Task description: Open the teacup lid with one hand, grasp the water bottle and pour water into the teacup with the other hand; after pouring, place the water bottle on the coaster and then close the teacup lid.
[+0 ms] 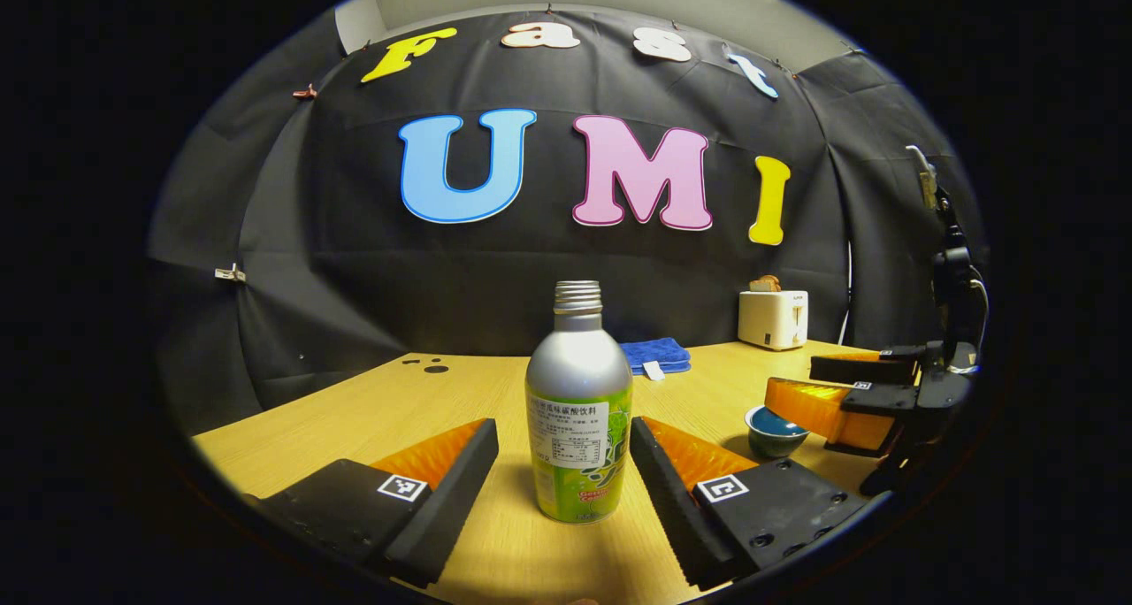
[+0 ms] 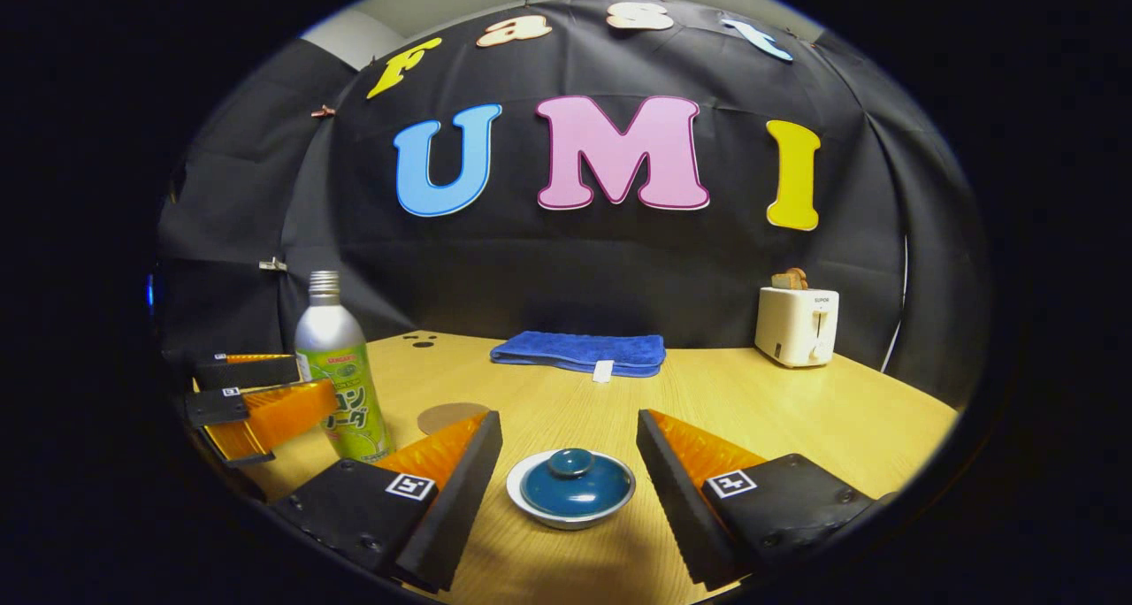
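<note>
A silver bottle (image 1: 579,410) with a green label and an uncapped threaded neck stands upright on the wooden table (image 1: 398,402). My left gripper (image 1: 563,432) is open, one finger on each side of the bottle, with gaps to both. In the right gripper view the bottle (image 2: 340,375) stands at the left with the left gripper (image 2: 305,382) around it. A small teacup with a blue lid (image 2: 570,486) sits between the fingers of my open right gripper (image 2: 568,424), untouched. A round brown coaster (image 2: 451,415) lies between bottle and cup. The teacup (image 1: 774,430) also sits below the right gripper (image 1: 790,379).
A folded blue towel (image 2: 579,353) lies at the back of the table (image 2: 796,410). A white toaster (image 2: 796,322) with toast in it stands at the back right. The booth's black cloth wall closes off the far side.
</note>
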`<state>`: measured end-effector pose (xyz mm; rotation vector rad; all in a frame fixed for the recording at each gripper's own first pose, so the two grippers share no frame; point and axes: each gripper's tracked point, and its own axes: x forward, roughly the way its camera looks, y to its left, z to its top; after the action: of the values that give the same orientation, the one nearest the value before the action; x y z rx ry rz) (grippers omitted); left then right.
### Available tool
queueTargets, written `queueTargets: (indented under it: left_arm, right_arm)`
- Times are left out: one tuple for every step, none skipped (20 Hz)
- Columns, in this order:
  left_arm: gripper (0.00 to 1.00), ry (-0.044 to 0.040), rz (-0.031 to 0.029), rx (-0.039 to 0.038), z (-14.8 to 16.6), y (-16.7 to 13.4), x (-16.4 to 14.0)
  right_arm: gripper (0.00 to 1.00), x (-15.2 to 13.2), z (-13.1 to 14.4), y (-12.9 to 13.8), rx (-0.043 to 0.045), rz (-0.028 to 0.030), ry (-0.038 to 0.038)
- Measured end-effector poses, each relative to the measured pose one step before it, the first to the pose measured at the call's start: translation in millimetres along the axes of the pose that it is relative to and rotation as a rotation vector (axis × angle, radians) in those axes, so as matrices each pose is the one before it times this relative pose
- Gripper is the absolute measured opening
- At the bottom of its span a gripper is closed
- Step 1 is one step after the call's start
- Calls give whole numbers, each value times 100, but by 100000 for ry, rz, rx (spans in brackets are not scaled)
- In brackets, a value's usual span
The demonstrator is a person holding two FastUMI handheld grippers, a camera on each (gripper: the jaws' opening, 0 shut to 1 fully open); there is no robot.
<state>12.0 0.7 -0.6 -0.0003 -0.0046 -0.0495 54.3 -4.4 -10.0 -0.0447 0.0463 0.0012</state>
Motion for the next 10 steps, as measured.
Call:
queueTargets:
  left_arm:
    - [95,36,-7,-16,-5,20,-4]
    - [95,-24,-3,-7,36,-17,-33]
    - [95,12,20,-13,-51,-25,31]
    - [95,3,11,27,32,-18,23]
    - [95,-28,10,-10,-33,-24,17]
    - [95,-10,0,-17,4,-15,7]
    - [95,22,2,36,-16,-13,-35]
    - [95,10,25,-6,53,-1,-8]
    - [95,-11,-8,-9,11,23,12]
    - [95,8,21,-18,-6,23,19]
  right_arm:
    - [95,351,-411,-70,-979,-411,1806]
    - [94,287,-402,-85,-344,-668,2490]
    - [91,406,-324,-167,129,-925,2151]
    - [81,32,-303,-159,-39,-677,2339]
    - [78,373,-298,94,-86,98,2374]
    - [76,214,-240,262,-477,765,1836]
    - [76,238,-271,192,-746,276,1686]
    - [77,183,-126,162,-986,375,1311]
    - [76,-115,-196,169,-1390,219,1392]
    - [73,140,1,5,-938,-33,751]
